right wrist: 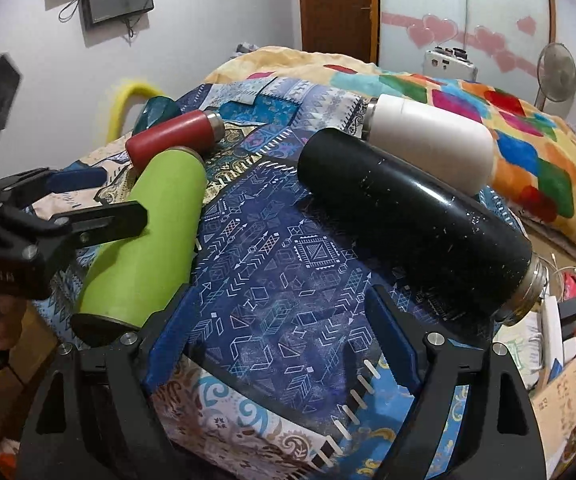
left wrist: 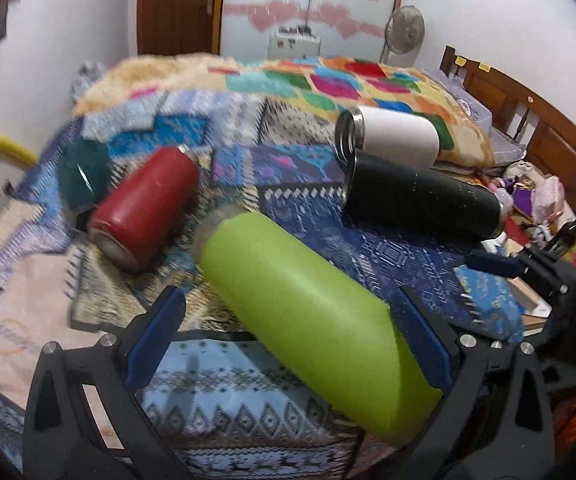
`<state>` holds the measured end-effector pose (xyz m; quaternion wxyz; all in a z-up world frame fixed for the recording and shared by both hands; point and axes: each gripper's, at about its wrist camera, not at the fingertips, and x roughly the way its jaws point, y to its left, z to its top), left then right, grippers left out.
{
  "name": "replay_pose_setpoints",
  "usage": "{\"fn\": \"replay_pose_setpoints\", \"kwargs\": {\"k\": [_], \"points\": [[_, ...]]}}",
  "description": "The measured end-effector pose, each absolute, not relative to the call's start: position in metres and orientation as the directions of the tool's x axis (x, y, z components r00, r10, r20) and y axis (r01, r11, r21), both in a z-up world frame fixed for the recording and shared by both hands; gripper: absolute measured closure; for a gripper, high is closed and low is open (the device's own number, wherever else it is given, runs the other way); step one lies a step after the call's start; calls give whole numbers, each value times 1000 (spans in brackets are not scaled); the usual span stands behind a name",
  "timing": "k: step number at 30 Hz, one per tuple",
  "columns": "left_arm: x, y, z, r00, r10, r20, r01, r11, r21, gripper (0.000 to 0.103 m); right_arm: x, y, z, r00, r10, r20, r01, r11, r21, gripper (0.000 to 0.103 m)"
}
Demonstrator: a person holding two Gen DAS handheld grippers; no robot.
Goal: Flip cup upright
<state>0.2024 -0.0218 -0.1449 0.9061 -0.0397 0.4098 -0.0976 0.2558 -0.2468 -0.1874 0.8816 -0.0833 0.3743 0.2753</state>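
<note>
From the left wrist view, the left tongs (left wrist: 283, 330) are standing spread around the green cup (left wrist: 312, 320), which is lying on its side on the patterned bedspread (left wrist: 388, 252), its base end against the right pad (left wrist: 420, 340); a red cup (left wrist: 147, 208), black cup (left wrist: 424, 200) and white cup (left wrist: 392, 136) are lying beyond. From the right wrist view, the right tongs (right wrist: 283, 344) are hanging spread over bare bedspread (right wrist: 288, 264), gripping nothing; the green cup (right wrist: 147, 240) is lying at left between the left tongs (right wrist: 99, 196); the black cup (right wrist: 420, 220) is lying at right, touching the white cup (right wrist: 432, 144); the red cup (right wrist: 171, 140) is lying behind.

Lime-green cup (left wrist: 312, 320) lies on its side on patterned bedspread (left wrist: 328, 208)
</note>
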Motion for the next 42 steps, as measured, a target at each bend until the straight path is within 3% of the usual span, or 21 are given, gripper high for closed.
{"fn": "replay_pose_setpoints", "kwargs": {"k": [3,8,11,15,27,42], "points": [[212,-25,-153,592,-231,-772,148,973,-177,0,253,-246,-191,549,451,-703,-560,823,91,21],[220,-35,-161,579,-180,-795,158,982,-107,0,244,-237,-194,539,491,-684,-589,801,111,21],[227,-40,-163,571,-160,-805,175,982,-72,11,239,-231,-196,539,500,-678,-607,789,99,21],[237,-43,-162,539,-168,-826,219,974,-55,16,236,-238,-198,568,474,-673,-583,809,78,21],[261,-48,-174,356,-199,-913,224,967,-123,15,247,-279,-180,659,460,-595,-445,876,185,21],[256,-62,-147,457,-202,-867,287,955,-71,39,246,-286,-165,705,451,-547,-412,889,201,21]]}}
